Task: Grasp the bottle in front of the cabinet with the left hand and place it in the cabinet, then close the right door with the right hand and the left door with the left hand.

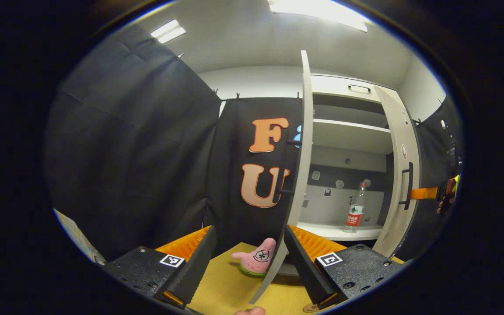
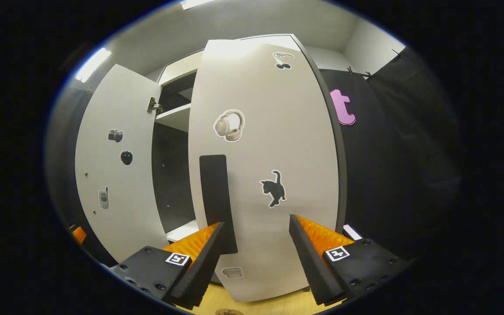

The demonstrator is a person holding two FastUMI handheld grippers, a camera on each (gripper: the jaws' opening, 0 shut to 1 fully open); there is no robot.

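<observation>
A clear bottle (image 1: 356,208) with a red label stands upright on the cabinet's lower shelf (image 1: 335,230). The left door (image 1: 301,166) stands open, seen edge-on, and its lower edge runs between the fingers of my open left gripper (image 1: 250,267); I cannot tell if it touches them. The right door (image 1: 403,175) is partly open, and the other gripper (image 1: 431,192) with a hand shows just behind its outer side. In the right gripper view my open right gripper (image 2: 256,258) faces the right door's (image 2: 269,144) outer face, its black handle (image 2: 217,201) just above one finger (image 2: 204,258).
A pink star-shaped plush toy (image 1: 256,260) lies on the yellow table (image 1: 225,288) by the left door's foot. The left door's own handle (image 1: 283,183) sticks out on its outer side. An upper shelf (image 1: 348,131) spans the cabinet. The left door's inner face (image 2: 112,175) carries stickers.
</observation>
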